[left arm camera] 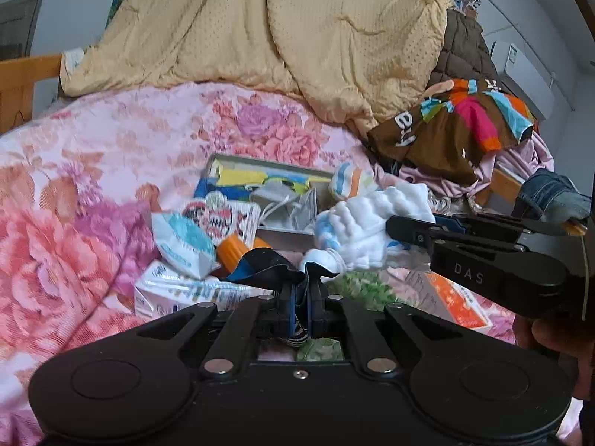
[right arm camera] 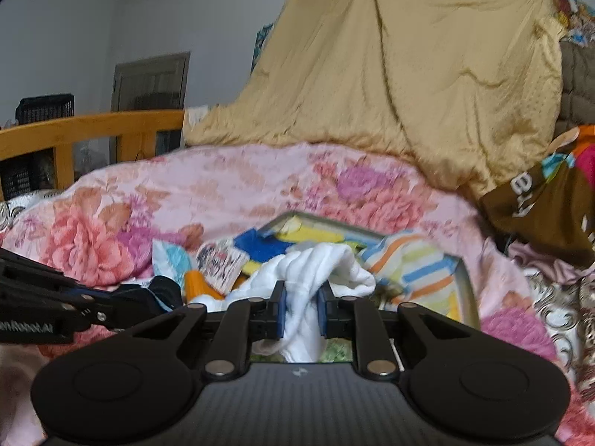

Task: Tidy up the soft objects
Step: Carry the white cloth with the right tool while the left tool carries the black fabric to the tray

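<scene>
My left gripper (left arm camera: 307, 285) is shut on a dark navy sock (left arm camera: 266, 265) with a blue patch, held above the floral bed cover. My right gripper (right arm camera: 302, 299) is shut on a white ribbed sock (right arm camera: 316, 267); in the left wrist view it comes in from the right (left arm camera: 394, 227) with the white sock (left arm camera: 366, 223) bunched at its tips. Behind them lies an open grey box (left arm camera: 286, 236) holding yellow and blue cloths (left arm camera: 241, 180) and a striped cloth (right arm camera: 420, 267). The left gripper shows at the left edge of the right wrist view (right arm camera: 111, 308).
Packets (left arm camera: 186, 241), an orange item (left arm camera: 232, 247) and a carton (left arm camera: 453, 299) lie around the box on the pink floral cover (left arm camera: 93, 193). A tan quilt (left arm camera: 297, 29) is piled behind. Clothes (left arm camera: 465, 122) heap at right. A wooden bed rail (right arm camera: 93, 126) stands far left.
</scene>
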